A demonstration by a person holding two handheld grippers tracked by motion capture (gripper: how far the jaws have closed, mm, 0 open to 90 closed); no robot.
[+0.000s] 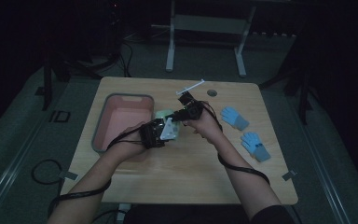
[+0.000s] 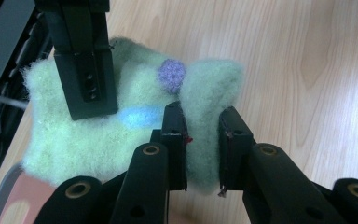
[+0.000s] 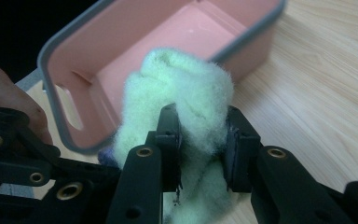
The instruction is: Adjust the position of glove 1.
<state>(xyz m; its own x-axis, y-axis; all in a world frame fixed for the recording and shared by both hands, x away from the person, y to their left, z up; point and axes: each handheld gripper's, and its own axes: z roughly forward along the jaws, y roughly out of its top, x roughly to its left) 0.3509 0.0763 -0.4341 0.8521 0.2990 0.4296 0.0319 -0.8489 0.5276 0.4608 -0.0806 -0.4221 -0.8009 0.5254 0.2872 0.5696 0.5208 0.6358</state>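
Observation:
A fluffy pale green sock (image 2: pixel 121 126) with a purple dot and a blue patch hangs between both grippers above the table. My left gripper (image 2: pixel 203 149) is shut on one fold of it. The other gripper's black jaw reaches down over the sock at the upper left of the left gripper view. My right gripper (image 3: pixel 203 149) is shut on a bunched part of the same green sock (image 3: pixel 186 93). In the high view the left gripper (image 1: pixel 156 133) and right gripper (image 1: pixel 189 112) meet over the green sock (image 1: pixel 165 114), just right of the bin.
A pink bin with a grey rim (image 1: pixel 116 100) stands at the table's left, open and close behind the sock; its rim (image 3: pixel 60 42) shows in the right gripper view. Two light blue gloves (image 1: pixel 235 117) (image 1: pixel 255 145) lie at the right. A white stick (image 1: pixel 190 87) lies near the far edge.

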